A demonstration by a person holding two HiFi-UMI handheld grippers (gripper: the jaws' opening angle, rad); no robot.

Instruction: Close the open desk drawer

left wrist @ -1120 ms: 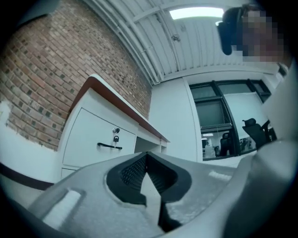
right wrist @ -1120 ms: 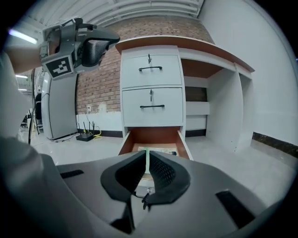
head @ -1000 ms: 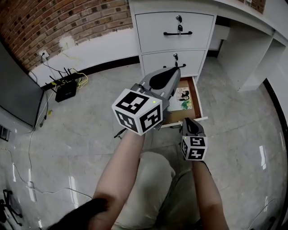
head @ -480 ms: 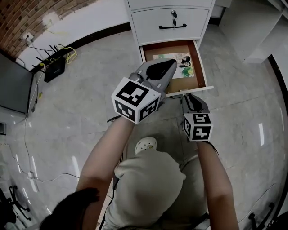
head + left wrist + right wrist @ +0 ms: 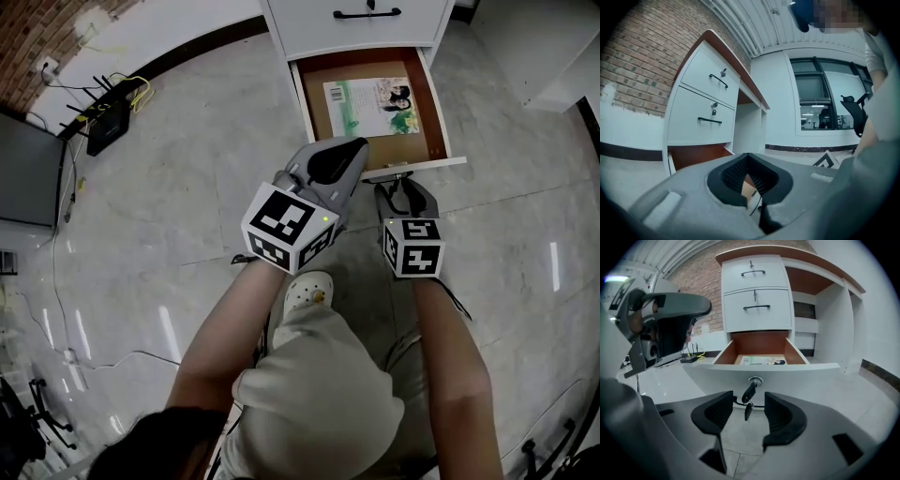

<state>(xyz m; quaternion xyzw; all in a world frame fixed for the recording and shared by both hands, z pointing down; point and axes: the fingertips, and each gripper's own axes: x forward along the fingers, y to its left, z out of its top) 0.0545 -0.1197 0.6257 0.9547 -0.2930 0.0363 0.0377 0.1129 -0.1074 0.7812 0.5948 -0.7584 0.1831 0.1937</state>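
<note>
Drawer (image 5: 811, 378) of white-painted board, lined inside with reddish-brown wood, stands pulled well out at 12 o'clock in the head view, beneath two shut upper drawers (image 5: 757, 308) with thin black bar handles. A flat, glossy booklet (image 5: 372, 99) with a green-and-white printed cover lies on its floor, towards the back.

A round metal lock sits mid-front, with a black-headed key (image 5: 749, 392) stuck in it and a second key (image 5: 747, 411) dangling from it.

The right gripper (image 5: 749, 408), smooth grey plastic with ribbed black pads, sits just at 6 o'clock of the drawer front. Its jaws have just been opening and now stand well apart. The keys show in the gap between the pads, but neither pad presses on them, so it holds nothing.

The left gripper (image 5: 748, 157) is at 9 o'clock of the right one, over the drawer's near left corner. Its pads meet at the tips and it holds nothing.

Polished, marble-look floor (image 5: 187, 187) spreads all round. At 10 o'clock a black router (image 5: 105, 127) with stub antennas sits among yellow cables (image 5: 122, 86) by a rough brick wall (image 5: 37, 23). A dark panel (image 5: 23, 173) stands at 9 o'clock. A white perforated shoe (image 5: 307, 291) shows at 6 o'clock, below the grippers.
</note>
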